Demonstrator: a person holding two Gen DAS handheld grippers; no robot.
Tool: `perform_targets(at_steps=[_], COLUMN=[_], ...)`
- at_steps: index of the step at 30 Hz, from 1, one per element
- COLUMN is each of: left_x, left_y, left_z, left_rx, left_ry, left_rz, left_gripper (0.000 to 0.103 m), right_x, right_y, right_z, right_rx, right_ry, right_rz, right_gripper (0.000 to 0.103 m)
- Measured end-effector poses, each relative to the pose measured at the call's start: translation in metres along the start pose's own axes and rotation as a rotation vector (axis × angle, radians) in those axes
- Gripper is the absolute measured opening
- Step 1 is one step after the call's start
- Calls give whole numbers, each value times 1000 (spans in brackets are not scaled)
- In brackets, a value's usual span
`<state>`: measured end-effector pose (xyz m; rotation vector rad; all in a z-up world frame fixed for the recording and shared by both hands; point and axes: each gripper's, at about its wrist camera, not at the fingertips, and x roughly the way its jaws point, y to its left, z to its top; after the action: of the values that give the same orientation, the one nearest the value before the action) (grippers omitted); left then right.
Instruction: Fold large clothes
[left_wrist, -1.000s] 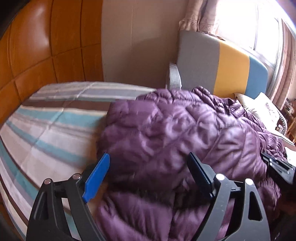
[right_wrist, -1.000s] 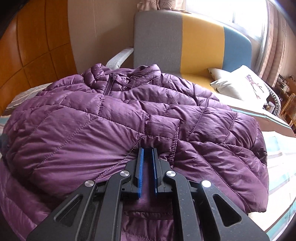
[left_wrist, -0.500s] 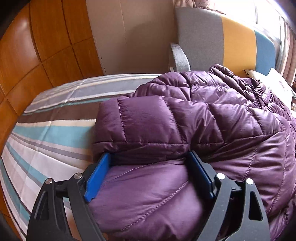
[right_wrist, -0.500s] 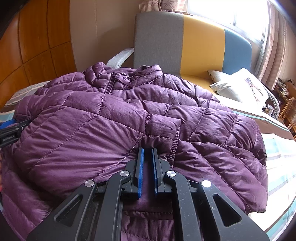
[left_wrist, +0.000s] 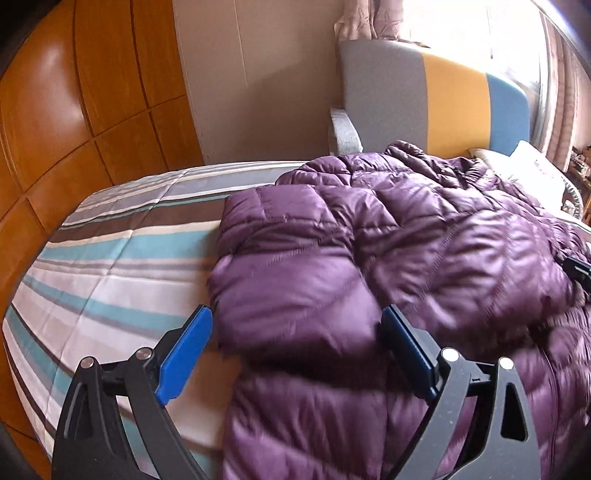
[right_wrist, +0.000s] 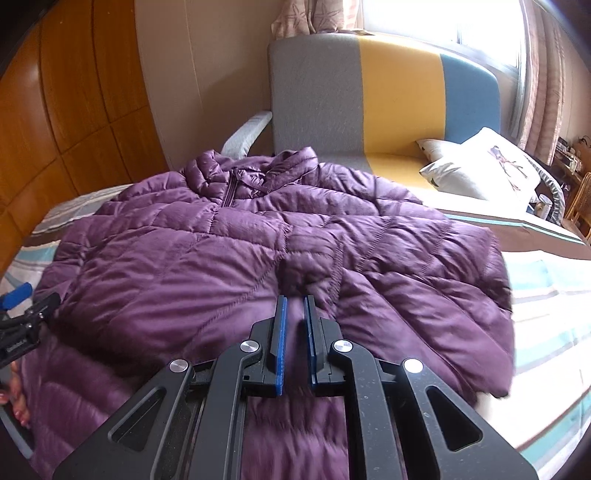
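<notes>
Jacket folding update: the big purple puffer is spread across the striped bed, collar at the far end by the armchair, hem near me. Both sleeves look like they're already folded in over the body, the left one lying across the chest, so I'd say the side folds are basically done. My left tongs have just been spreading wide, with the folded sleeve bulging between the blue pads but not squeezed, so that side is released. My right tongs are clenched nearly tight on a pinch of fabric near the hem middle. What's left, I reckon, is bringing the bottom half up toward the collar, then flattening the puffiness. Roughly halfway, maybe a bit more.
</notes>
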<state>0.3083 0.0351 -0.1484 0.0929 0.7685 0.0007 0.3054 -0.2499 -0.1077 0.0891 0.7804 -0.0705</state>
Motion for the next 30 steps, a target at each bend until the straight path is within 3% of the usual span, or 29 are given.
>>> perform_targets(at_steps=[8,14,18,23,30], left_x=[7,-10,-28,-18,24], left_y=[12,15,8,-15,-41], left_z=[-27,-26,0,44,76], left_rx=[-49,-66,-62,-59,-62], left_ry=[104,95,10,-35,10], left_rz=[-9,-65,-87,-94,-92], left_gripper=[96,96,96,96,96], right_x=[-3,-22,-30,-7,45], right_y=[-21,-27,-32,-45,-51], right_z=[-17,-21,1,33,66], right_rx=[33,39,20,48,77], right_ry=[57,34,-11,10,79], right_rz=[1,31,21,3,17], right_gripper=[9,9,9,9,9])
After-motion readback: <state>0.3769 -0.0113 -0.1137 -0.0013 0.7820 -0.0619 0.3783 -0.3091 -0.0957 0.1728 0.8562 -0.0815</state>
